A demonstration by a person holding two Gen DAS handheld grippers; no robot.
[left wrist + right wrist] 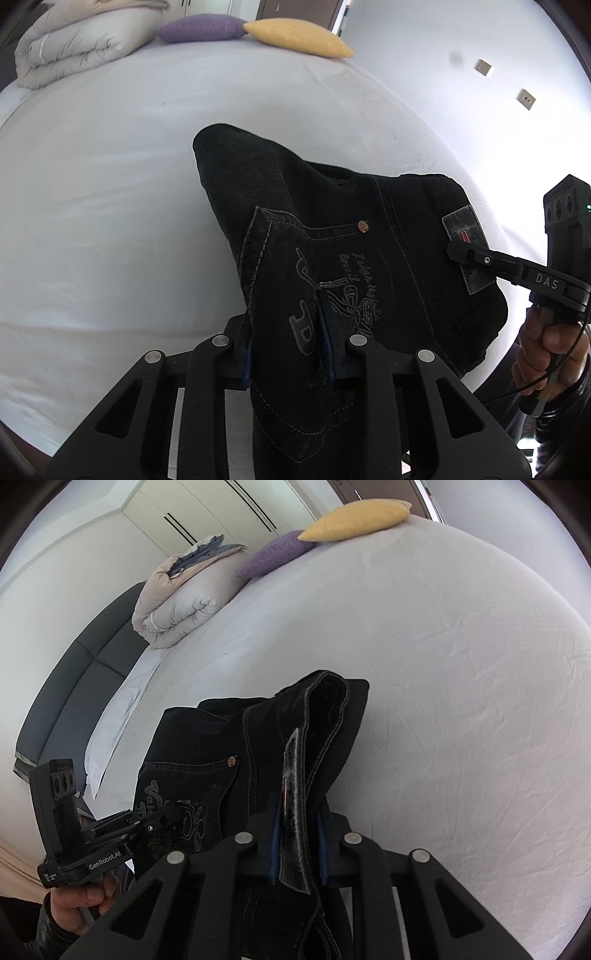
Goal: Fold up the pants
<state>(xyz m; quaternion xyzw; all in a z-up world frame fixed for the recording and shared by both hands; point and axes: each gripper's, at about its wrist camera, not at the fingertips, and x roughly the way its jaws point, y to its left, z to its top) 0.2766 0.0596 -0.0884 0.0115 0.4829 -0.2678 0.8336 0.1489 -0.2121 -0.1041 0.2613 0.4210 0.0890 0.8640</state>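
Gripping the pants (pixel 332 258) with both tools, I hold them raised over the bed (pixel 110 221). My left tool (pixel 288 354) is clamped on the back pocket, its blue pads pressing the embroidered denim from both sides. My right tool (pixel 297 845) is clamped on the waistband at the leather patch, the band standing on edge between its pads. No earlier view is given, so I say nothing of how the jaws got there.

The pants are black denim with pale stitching, a copper rivet at the pocket corner, and grey lettering and a figure sewn on the pocket. The waist end bunches between my tools; the upper fabric folds over in a rounded hump, and the rest hangs out of view below.

The white sheet lies bare and lightly creased all round the pants, wide open to the far side. At the head end, well apart, sit a folded duvet (pixel 177 602), a purple cushion (pixel 273 555) and a yellow cushion (pixel 354 518) touching it. A dark headboard (pixel 74 672) borders that edge.
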